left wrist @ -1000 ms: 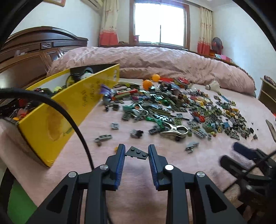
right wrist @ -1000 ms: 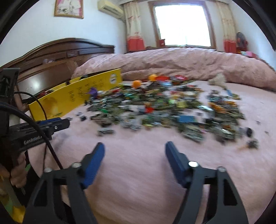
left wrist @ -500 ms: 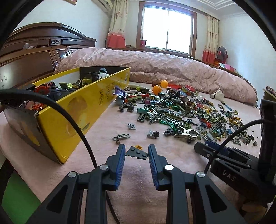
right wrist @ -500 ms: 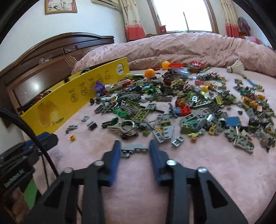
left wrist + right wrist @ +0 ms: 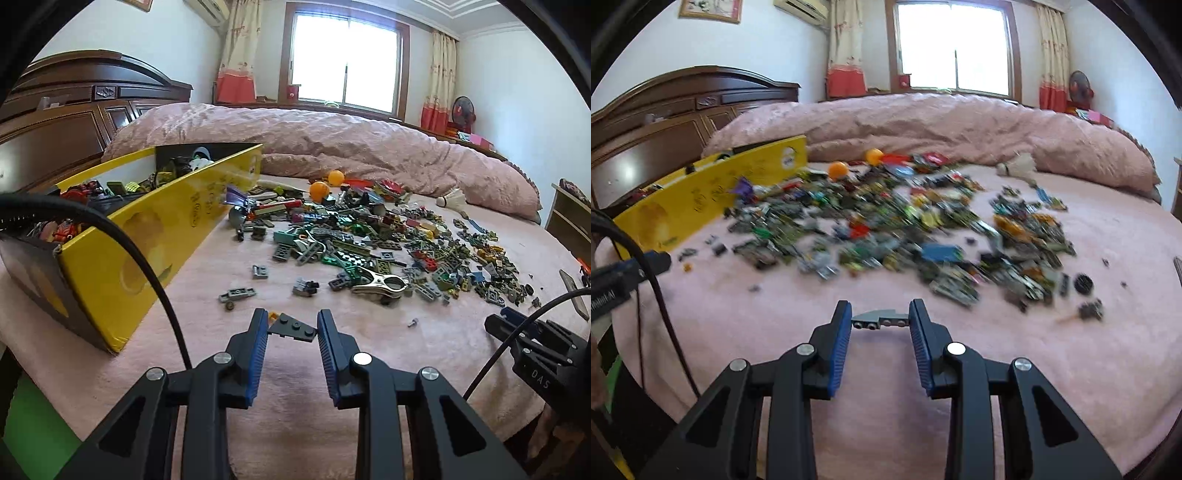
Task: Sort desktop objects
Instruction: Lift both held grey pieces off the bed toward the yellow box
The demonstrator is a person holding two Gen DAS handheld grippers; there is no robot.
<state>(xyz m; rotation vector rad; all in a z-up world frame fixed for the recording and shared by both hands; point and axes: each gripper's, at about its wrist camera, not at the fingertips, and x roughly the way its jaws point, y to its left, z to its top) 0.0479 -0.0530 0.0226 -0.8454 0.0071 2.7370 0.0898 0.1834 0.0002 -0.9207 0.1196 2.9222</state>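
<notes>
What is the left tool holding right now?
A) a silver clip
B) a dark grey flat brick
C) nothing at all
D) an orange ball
B: the left tool pinches a dark grey flat brick between its blue pads, while the orange ball and the silver clip lie out on the pink bed cover.
</notes>
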